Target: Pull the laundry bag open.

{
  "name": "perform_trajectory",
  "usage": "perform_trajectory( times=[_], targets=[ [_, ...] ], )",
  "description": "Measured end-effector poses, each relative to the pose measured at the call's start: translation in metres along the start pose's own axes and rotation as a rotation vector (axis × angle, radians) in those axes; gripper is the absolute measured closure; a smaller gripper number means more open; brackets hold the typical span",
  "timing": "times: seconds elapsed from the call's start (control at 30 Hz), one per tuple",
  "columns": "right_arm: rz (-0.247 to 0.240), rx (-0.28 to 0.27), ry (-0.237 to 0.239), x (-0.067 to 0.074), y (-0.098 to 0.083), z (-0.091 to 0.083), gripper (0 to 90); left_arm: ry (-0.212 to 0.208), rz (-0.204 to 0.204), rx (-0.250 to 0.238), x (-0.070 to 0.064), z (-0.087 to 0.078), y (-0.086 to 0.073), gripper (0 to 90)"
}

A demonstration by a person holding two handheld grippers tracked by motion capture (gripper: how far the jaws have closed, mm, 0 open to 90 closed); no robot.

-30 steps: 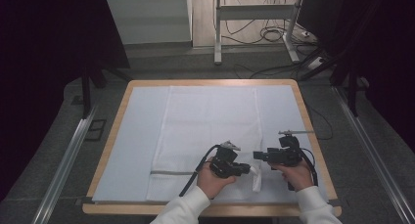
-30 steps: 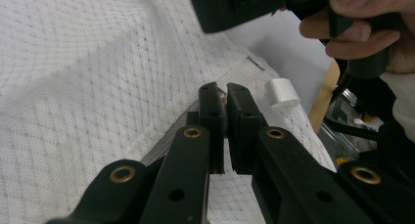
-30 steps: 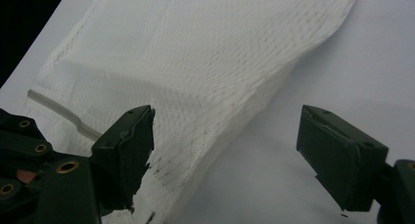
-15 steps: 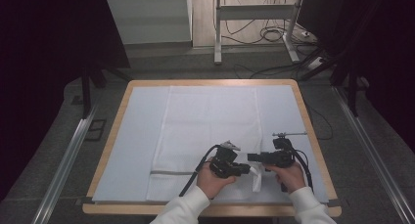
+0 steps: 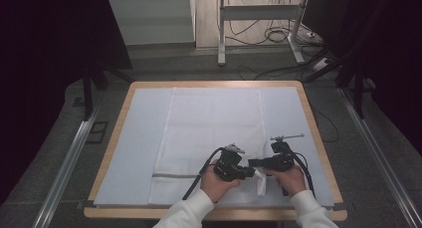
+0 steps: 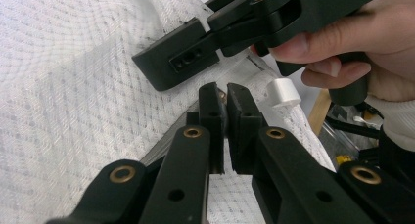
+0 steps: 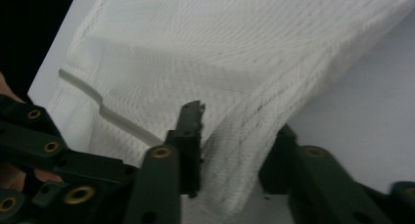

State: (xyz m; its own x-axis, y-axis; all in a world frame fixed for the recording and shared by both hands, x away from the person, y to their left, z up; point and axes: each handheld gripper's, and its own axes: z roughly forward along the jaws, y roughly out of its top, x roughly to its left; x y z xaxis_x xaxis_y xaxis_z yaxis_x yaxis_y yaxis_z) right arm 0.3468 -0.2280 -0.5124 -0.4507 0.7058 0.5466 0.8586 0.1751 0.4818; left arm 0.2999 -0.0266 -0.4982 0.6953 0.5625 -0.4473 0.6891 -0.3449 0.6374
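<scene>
Low in the high view, the left gripper (image 5: 249,172) is pinching the white mesh cloth's (image 5: 214,133) near right edge, jaws clamped. The right gripper (image 5: 255,163) is closing around that fold, pads not yet pressing; next, squeeze firmly before lifting.

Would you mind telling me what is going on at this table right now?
A person is working a white mesh cloth spread on the table. The left gripper is shut on the cloth's near edge. The right gripper has just been closing around a raised fold beside it, with the cloth between its jaws.
</scene>
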Motion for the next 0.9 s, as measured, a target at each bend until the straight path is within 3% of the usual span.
perform_trajectory(
  times=[0.17, 0.9],
  targets=[
    [-0.010, 0.008, 0.024, 0.000, 0.001, 0.001, 87.7, -0.002, -0.001, 0.005, 0.001, 0.001, -0.002, 86.8],
    [-0.051, 0.013, 0.039, 0.000, -0.001, -0.004, 88.2, -0.011, -0.041, 0.024, 0.010, 0.008, -0.010, 86.8]
  ],
)
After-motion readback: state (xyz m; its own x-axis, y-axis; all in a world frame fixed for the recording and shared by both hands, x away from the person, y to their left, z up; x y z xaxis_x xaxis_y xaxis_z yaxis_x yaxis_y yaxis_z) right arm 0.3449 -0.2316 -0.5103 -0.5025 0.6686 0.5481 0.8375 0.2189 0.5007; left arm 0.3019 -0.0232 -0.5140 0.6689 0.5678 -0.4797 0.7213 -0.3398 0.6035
